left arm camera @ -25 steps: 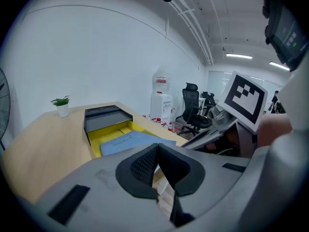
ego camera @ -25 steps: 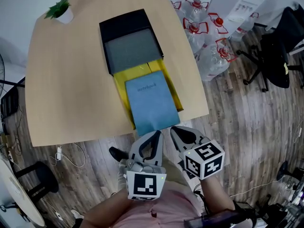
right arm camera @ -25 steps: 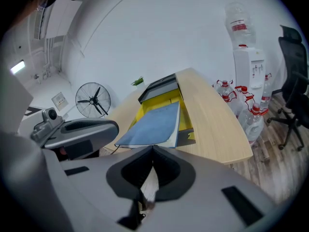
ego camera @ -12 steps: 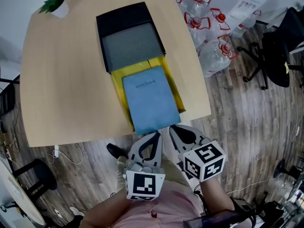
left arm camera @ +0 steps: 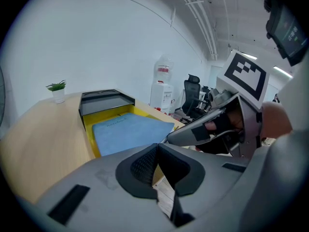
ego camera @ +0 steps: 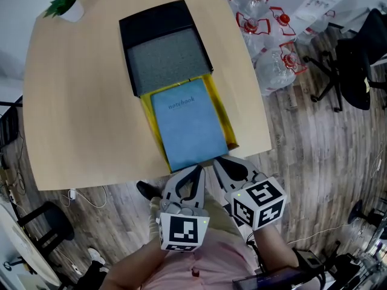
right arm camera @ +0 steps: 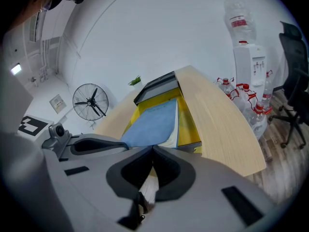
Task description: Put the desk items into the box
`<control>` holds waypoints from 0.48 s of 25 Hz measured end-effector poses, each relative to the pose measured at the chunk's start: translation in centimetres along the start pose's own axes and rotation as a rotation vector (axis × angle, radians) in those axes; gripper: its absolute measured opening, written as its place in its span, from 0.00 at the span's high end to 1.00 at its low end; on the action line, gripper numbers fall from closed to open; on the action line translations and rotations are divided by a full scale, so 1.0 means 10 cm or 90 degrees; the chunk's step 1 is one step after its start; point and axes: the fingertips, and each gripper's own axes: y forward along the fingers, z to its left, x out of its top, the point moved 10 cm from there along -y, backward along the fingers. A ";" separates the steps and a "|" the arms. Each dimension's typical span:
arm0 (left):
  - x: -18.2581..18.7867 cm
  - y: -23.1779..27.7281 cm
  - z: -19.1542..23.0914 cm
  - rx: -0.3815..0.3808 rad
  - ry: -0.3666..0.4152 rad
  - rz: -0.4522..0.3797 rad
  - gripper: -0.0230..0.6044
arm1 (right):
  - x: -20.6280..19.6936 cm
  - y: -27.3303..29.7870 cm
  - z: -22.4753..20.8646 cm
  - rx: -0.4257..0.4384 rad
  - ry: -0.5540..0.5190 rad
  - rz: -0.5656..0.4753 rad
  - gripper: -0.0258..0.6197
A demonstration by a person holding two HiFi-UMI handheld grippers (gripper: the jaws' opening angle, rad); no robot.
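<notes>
Directly ahead of my two hand-held grippers, at the near edge of the surface, lies a shallow yellow tray. The blue notebook rests in it and covers most of it. Beyond that, farther from my hand-held grippers, a black box touches the tray's far end, and a grey sheet fills its floor. The notebook is plain light blue and lies flat, with the word "notebook" printed near its far end. Its near end juts past the tray toward me, almost to my jaw tips. My left hand-held gripper has its jaws pressed together with nothing between them. My right hand-held gripper is likewise closed and empty. Both hover side by side just off the surface's edge, above the wooden floor, touching nothing.
</notes>
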 end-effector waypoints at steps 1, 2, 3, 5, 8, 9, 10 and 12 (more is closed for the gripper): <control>0.03 0.01 0.03 -0.001 0.002 0.000 0.95 | 0.02 0.02 0.00 0.002 0.000 0.001 0.96; 0.06 0.01 0.05 -0.002 0.003 -0.002 0.95 | 0.03 0.03 0.01 0.003 -0.001 0.004 0.96; 0.08 0.02 0.07 -0.002 0.000 -0.004 0.95 | 0.04 0.04 0.01 0.005 -0.001 0.006 0.96; 0.10 0.03 0.10 -0.001 -0.007 -0.009 0.95 | 0.04 0.04 0.00 0.009 0.004 0.007 0.96; 0.12 0.05 0.12 -0.005 -0.005 -0.010 0.95 | 0.04 0.06 0.00 0.011 0.010 0.007 0.96; 0.12 0.06 0.12 -0.007 -0.001 -0.010 0.95 | 0.03 0.06 0.00 0.011 0.009 0.008 0.96; 0.13 0.06 0.12 -0.008 0.000 -0.012 0.95 | 0.03 0.05 -0.01 0.010 0.009 0.009 0.96; 0.15 0.06 0.11 -0.007 -0.003 -0.018 0.95 | 0.02 0.04 -0.01 0.007 0.009 0.009 0.96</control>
